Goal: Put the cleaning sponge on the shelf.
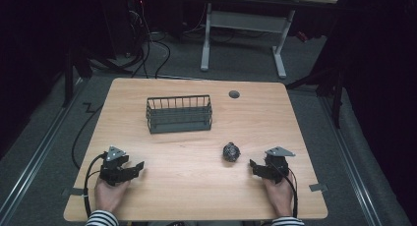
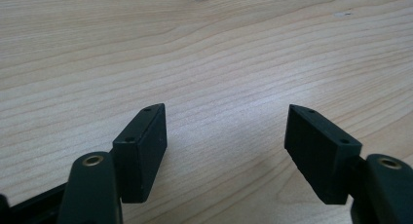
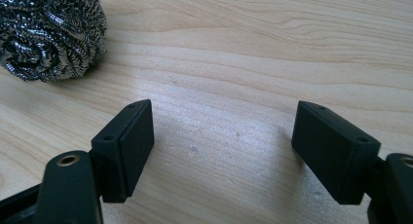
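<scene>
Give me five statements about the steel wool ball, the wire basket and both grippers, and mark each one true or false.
1. The round steel wool scouring ball lies inside the dark wire basket. False: it lies on the light wooden table, apart from the basket.
2. The basket holds nothing. True.
3. The right gripper grips the ball. False: its jaws are open with bare wood between them.
4. The left gripper is open with nothing between its jaws. True.
5. The ball lies nearer the left gripper than the right one. False: it lies close to the right gripper.
</scene>
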`<state>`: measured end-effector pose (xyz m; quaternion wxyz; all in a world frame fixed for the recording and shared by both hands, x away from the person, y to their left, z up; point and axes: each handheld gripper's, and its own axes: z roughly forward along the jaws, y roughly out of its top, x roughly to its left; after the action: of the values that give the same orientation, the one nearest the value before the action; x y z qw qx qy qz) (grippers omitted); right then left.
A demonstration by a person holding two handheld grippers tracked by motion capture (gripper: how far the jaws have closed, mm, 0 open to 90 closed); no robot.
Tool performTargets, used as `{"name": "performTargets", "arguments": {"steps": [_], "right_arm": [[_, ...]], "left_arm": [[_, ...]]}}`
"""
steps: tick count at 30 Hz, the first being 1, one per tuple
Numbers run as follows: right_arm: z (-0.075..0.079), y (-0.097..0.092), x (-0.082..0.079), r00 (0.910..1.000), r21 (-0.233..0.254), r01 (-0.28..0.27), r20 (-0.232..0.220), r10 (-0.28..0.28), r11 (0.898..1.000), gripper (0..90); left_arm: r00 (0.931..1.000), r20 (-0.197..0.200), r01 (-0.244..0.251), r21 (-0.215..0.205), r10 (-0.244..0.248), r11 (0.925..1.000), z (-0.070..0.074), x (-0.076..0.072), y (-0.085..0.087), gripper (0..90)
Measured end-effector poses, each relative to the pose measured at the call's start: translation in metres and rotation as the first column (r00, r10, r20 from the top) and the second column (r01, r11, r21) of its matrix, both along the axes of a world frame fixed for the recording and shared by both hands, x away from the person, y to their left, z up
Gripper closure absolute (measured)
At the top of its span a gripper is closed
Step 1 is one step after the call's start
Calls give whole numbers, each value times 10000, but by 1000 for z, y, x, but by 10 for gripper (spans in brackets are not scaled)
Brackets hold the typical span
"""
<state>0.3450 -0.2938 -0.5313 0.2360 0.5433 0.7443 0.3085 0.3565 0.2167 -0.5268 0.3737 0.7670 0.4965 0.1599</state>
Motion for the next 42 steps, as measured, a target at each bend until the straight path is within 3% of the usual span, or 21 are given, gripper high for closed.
{"name": "performTargets", "arguments": {"steps": [8, 12, 27, 42], "right_arm": [[0, 0, 0, 10000, 6, -6, 17, 6, 10000, 239], [0, 0, 0, 10000, 5, -4, 17, 4, 10000, 239], [0, 0, 0, 10000, 2, -53, 14, 53, 10000, 243], [0, 0, 0, 10000, 0, -47, 11, 47, 10000, 244]], "left_arm": [[9998, 164, 71, -392, -65, 9992, 10, 3, -1, 322], [9998, 61, 189, -618, -185, 9979, 18, 8, -1, 324], [9984, 363, 465, -873, -435, 9951, 50, 22, -8, 326], [9972, 506, 604, -916, -560, 9940, 69, 43, -19, 328]]}}
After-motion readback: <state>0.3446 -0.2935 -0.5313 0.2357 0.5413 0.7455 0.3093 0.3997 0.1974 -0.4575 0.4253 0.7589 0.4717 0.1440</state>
